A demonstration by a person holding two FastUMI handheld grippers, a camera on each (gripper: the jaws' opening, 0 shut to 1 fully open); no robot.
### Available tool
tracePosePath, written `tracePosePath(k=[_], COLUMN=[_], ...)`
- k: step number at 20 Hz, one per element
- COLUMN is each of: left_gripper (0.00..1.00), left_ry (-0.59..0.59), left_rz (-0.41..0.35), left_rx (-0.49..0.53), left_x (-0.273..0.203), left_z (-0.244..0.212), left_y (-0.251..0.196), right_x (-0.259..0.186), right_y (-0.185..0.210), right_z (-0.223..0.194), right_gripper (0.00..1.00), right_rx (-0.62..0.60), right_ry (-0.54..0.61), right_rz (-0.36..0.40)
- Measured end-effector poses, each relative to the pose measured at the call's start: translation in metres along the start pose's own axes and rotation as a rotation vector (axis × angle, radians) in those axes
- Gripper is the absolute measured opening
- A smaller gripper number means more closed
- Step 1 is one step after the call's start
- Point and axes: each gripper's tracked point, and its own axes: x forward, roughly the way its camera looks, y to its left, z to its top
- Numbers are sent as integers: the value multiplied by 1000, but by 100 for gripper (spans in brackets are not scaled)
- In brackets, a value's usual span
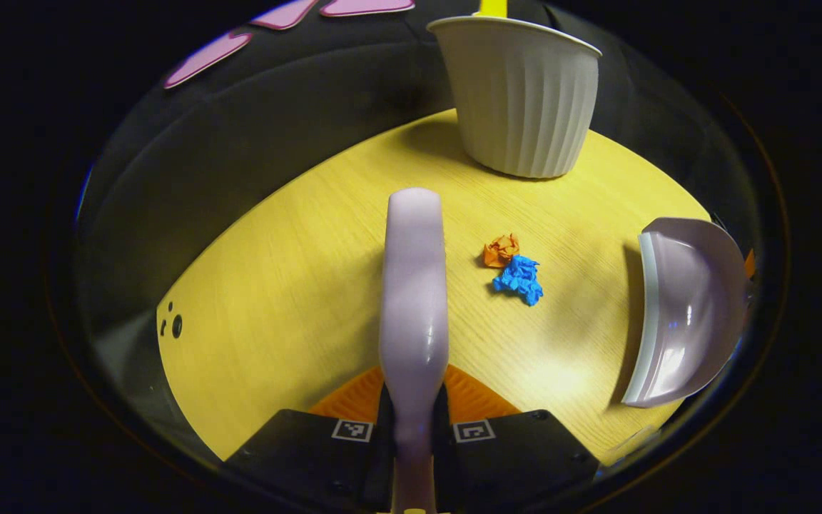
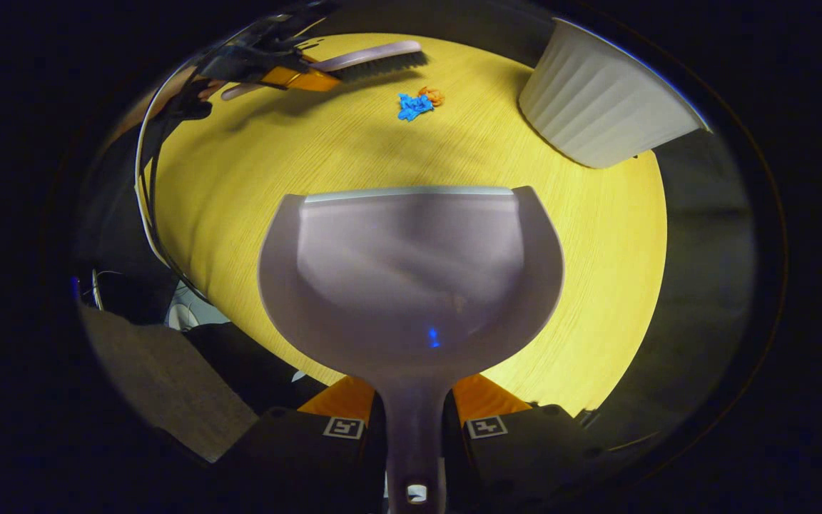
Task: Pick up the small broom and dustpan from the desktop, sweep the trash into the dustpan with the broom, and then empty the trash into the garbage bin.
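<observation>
I had the left gripper [image 1: 413,421] clamped on the broom [image 1: 414,285] and the right gripper [image 2: 414,428] clamped on the dustpan [image 2: 411,278]. Both paper scraps [image 1: 514,268] lay between them on the desk [image 1: 275,300], near the bin [image 1: 521,93]. A hard sweep might have flicked them past the pan.

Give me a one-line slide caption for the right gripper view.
Right gripper holds the dustpan by its handle, facing crumpled paper, broom and bin.
</observation>
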Motion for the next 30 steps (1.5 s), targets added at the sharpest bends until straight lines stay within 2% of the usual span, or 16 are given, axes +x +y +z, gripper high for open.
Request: tracePosePath(k=[4,5,7,8,11,14,15,16,19,21,23,24,25,26,29,30], left_gripper=[27,27,27,27,27,24,27,27,27,25,27,27,27,27,27,25], left_ry=[31,35,13,6,5,38,48,48,77,85,87,81,78,76,61,51], left_rz=[-110,-145,-226,-277,-394,-539,-577,-600,-678,-698,-718,-722,-717,-709,-678,-655], left_rx=[47,59,82,89,166,209,213,208,162,165,166,154,139,123,71,40], left_x=[15,17,8,1,-12,-39,-45,-48,-70,-84,-101,-112,-121,-128,-158,-179], left_z=[1,1,3,1,-2,-16,-19,-21,-27,-37,-42,-47,-53,-56,-63,-63], left_y=[-35,-45,-71,-89,-128,-162,-167,-169,-175,-183,-191,-192,-194,-193,-185,-175], right_x=[8,9,10,11,19,24,24,25,35,43,51,62,70,75,98,112], right_y=[1,-3,-4,-4,-6,-6,-5,-5,-7,-12,-23,-28,-35,-42,-61,-69], right_z=[1,3,4,2,-3,-12,-12,-14,-19,-19,-11,-2,6,10,7,7], right_gripper=[37,41,37,41,34,37,33,37,37,41,34,37,41,37,37,41], right_rx=[31,35,41,44,60,62,60,57,48,54,56,66,71,74,74,75], right_ry=[5,3,0,0,-5,-7,-17,-28,-80,-85,-111,-146,-182,-210,-250,-276], right_rz=[18,18,22,23,32,28,28,28,22,26,26,29,27,25,26,24])
